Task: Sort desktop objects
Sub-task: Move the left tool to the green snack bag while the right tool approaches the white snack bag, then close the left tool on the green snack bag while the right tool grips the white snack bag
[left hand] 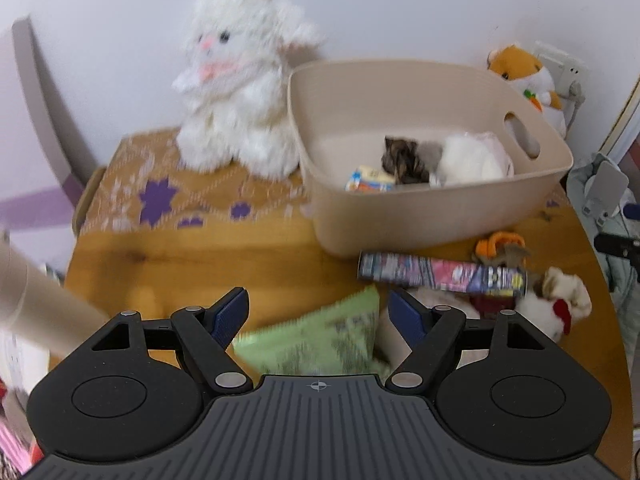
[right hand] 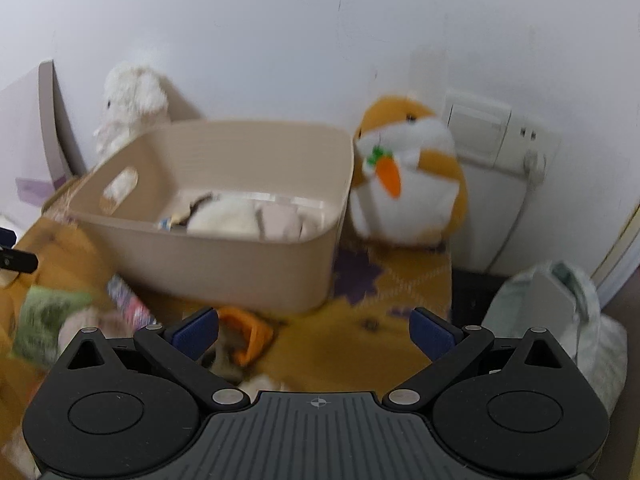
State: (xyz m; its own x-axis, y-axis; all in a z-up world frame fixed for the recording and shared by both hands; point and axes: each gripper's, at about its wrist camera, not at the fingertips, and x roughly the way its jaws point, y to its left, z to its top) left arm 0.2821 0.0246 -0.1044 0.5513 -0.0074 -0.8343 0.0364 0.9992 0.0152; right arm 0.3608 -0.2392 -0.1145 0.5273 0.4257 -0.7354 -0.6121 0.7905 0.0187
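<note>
A beige bin [left hand: 400, 216] stands on the wooden table [left hand: 200, 256]; it holds a white plush [left hand: 468, 160], a mottled brown item [left hand: 404, 156] and a small packet [left hand: 368, 180]. My left gripper [left hand: 318, 306] is open above a green packet [left hand: 320, 340]. In front of the bin lie a printed tube [left hand: 440, 272], an orange toy [left hand: 500, 244] and a small white plush [left hand: 556, 300]. My right gripper [right hand: 314, 326] is open and empty near the bin [right hand: 224, 256], with the orange toy [right hand: 248, 336] below its left finger.
A big white plush cat [left hand: 240, 92] sits left of the bin on a patterned cloth [left hand: 160, 192]. An orange hamster plush [right hand: 408, 176] stands right of the bin by wall sockets [right hand: 496, 136]. A cardboard tube [left hand: 36, 304] lies at left. A bag [right hand: 560, 320] sits off the table's right edge.
</note>
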